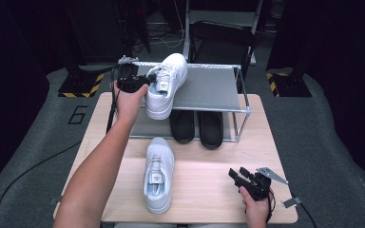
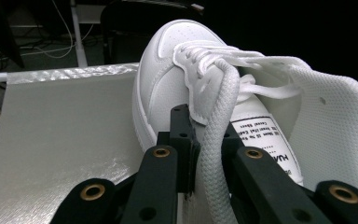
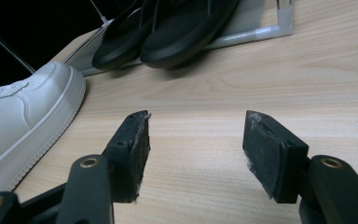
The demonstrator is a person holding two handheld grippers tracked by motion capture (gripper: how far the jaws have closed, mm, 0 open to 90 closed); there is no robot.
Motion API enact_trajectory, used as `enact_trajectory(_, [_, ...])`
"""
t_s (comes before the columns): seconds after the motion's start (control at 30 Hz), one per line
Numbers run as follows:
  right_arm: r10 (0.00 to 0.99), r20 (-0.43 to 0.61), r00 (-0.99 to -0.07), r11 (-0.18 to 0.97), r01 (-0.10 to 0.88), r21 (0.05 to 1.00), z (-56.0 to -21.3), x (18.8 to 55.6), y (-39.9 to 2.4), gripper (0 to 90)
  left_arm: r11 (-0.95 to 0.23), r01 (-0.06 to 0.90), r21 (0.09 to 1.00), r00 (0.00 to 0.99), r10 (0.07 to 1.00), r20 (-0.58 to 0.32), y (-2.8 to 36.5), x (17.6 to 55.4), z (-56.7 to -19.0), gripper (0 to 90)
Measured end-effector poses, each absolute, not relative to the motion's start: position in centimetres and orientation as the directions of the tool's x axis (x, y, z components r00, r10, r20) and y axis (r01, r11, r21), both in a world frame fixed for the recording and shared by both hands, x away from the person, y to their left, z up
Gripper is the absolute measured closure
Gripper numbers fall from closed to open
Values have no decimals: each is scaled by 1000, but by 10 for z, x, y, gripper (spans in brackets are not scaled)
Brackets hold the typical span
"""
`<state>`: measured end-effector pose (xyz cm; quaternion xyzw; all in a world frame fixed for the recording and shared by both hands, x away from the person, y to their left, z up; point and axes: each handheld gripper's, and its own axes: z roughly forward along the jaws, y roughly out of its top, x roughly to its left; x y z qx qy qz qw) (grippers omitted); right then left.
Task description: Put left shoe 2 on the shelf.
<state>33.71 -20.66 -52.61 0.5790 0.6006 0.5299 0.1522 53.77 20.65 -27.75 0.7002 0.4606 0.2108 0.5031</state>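
We held the white leather sneaker (image 1: pixel 165 85) by its collar in left tongs (image 2: pixel 204 135), toe pointing away across the grey metal shoe rack (image 1: pixel 209 88); right tongs (image 3: pixel 196 140) gaped wide.

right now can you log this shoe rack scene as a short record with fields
held item: white leather lace-up sneaker, gripped at its collar edge
left hand-held gripper: shut on the sneaker, over the top shelf
top shelf: grey metal-framed shoe rack, sneaker's toe on it, heel past the front edge
lower shelf: pair of black slip-on sandals
table: light wooden tabletop, second white sneaker lying near the front
right hand-held gripper: open, holding nothing, low over the table
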Motion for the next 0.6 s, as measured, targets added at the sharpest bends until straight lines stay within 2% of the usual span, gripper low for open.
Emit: enact_trajectory(0.6, [860,434,-269,-240,538,808,-528,332,-211,410,6,464,886,387,898,-209,185,578,-285,827])
